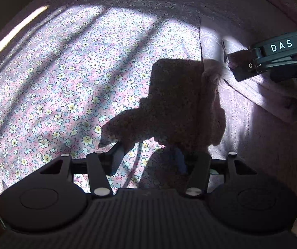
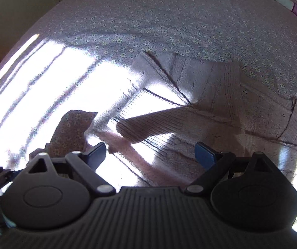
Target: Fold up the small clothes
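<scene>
On the bed, over a floral sheet (image 1: 61, 78), a pale pink knitted cardigan (image 2: 221, 95) is lying spread out, partly in strong sunlight and partly in shade. In the left wrist view the cardigan is occupying the right side, its straight edge running down beside the bare sheet. The left tool (image 1: 154, 157) is pointing steeply down at that edge, its jaws standing about half apart; a fuzzy fold of the knit (image 1: 214, 112) is rising just ahead of the right-hand finger, but deep shadow is hiding whether the pads are pressing on it, so I cannot tell if it is gripping. The right tool (image 2: 152, 155) is hovering over the cardigan with its blue-padded fingers (image 2: 205, 155) spread wide and nothing between them but the fabric lying below. One sleeve (image 2: 169, 120) is lying folded across the body of the garment. In the left wrist view, the right tool (image 1: 243, 66) is showing at the upper right above the knit.
</scene>
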A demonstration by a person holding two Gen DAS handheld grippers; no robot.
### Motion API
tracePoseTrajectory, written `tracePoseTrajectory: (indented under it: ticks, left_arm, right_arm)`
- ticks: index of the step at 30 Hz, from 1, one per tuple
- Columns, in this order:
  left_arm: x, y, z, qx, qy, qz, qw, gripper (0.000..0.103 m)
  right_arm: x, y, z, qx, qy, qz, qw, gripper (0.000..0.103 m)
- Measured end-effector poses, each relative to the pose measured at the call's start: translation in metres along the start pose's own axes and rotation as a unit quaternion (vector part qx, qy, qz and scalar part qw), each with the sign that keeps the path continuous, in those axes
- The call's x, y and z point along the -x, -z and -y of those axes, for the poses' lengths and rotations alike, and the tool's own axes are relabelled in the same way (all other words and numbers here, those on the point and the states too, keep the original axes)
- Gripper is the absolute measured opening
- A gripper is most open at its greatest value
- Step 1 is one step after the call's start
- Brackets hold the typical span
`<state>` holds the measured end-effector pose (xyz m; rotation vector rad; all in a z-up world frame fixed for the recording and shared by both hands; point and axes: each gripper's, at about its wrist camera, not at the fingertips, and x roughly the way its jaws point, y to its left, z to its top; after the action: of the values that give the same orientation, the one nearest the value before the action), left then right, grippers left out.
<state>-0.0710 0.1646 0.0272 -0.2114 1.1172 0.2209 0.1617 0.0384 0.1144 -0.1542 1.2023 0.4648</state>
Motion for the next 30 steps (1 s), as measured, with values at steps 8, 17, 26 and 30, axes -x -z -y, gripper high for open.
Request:
tracePoseTrajectory:
  ticks: [8,17,26,30]
  left_arm:
    - [0.001,0.002,0.000,-0.005,0.007,0.004,1.0000,0.063]
    - [-0.001,-0.007,0.004,-0.008,0.009,-0.007,0.9999,0.066]
    - [0.012,-0.017,0.017,0.003,0.045,0.000,0.9990,0.066]
    - [0.014,-0.022,0.032,-0.010,0.053,0.005,0.9985,0.066]
  right_arm:
    - [-0.033,-0.011,-0.004,-0.010,0.010,-0.048,0.999,0.088]
    - [-0.014,-0.010,0.014,-0.011,0.002,-0.003,1.000,0.016]
    - [0.039,-0.018,0.046,-0.028,0.003,0.048,0.998,0.013]
    - [0.078,-0.025,0.070,-0.049,0.016,0.089,0.995,0.013]
